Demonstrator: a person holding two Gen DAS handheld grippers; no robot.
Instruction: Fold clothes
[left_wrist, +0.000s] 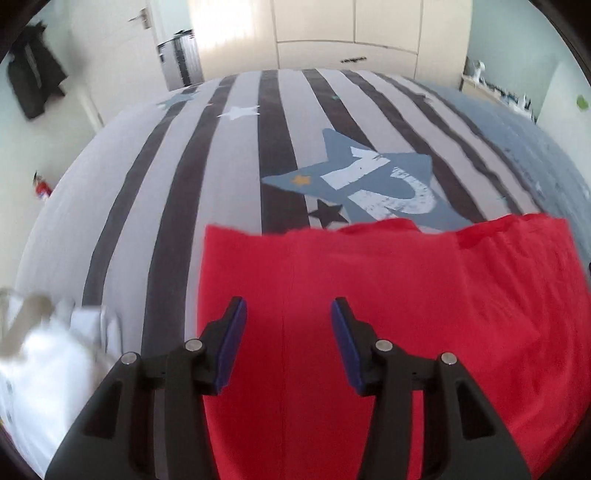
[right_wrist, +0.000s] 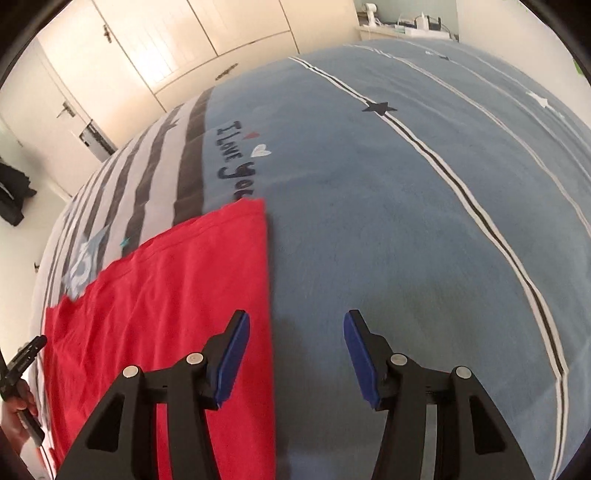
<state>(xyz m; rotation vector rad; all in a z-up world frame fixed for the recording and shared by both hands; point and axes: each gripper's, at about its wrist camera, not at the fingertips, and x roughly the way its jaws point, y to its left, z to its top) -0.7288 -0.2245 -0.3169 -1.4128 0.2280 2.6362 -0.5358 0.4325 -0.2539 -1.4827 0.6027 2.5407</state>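
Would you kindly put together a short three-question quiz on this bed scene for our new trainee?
1. True or false: the left tongs are shut on the red garment.
2. Which colour of bedspread lies under the right tongs' right-hand finger: A grey stripes, B plain blue, C white?
3. Fill in: the words printed on the bedspread just beyond the garment's far corner begin "I ____".

Key
1. False; both pairs are open, holding nothing.
2. B.
3. Love.
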